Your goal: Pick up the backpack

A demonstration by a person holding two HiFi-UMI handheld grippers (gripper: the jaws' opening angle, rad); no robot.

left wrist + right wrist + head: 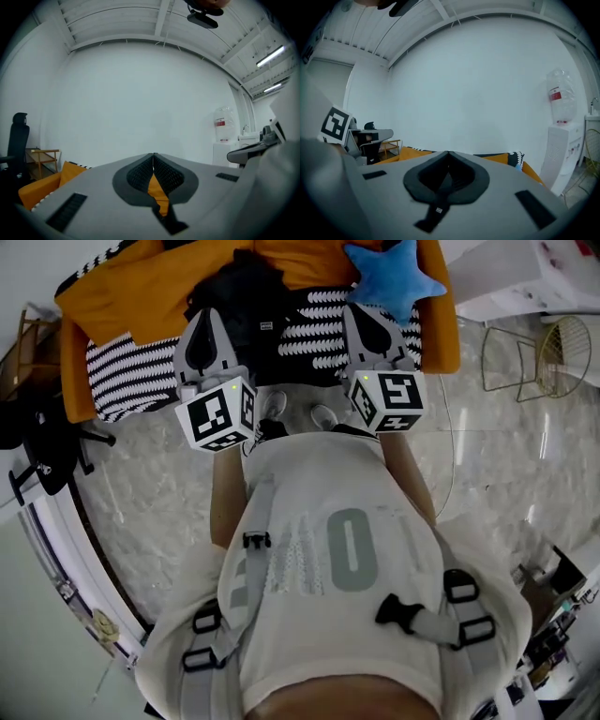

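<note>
The black backpack (246, 298) lies on the orange sofa (141, 296), on a black-and-white striped blanket (131, 371). My left gripper (208, 317) hovers at the backpack's left edge and my right gripper (362, 309) at its right edge, both pointing level toward the sofa back. In the left gripper view the jaws (153, 155) are shut tip to tip, with orange sofa showing through the slot behind them. The right gripper view shows the jaws (448, 153) shut too, with dark fabric and a small white tag in the slot. Neither view shows anything pinched between the pads.
A blue star cushion (389, 276) rests on the sofa at the right. A gold wire chair (553, 352) stands right of the sofa, a black office chair (42, 446) and a wooden side table (28, 343) to the left. A water dispenser (560, 140) stands by the white wall.
</note>
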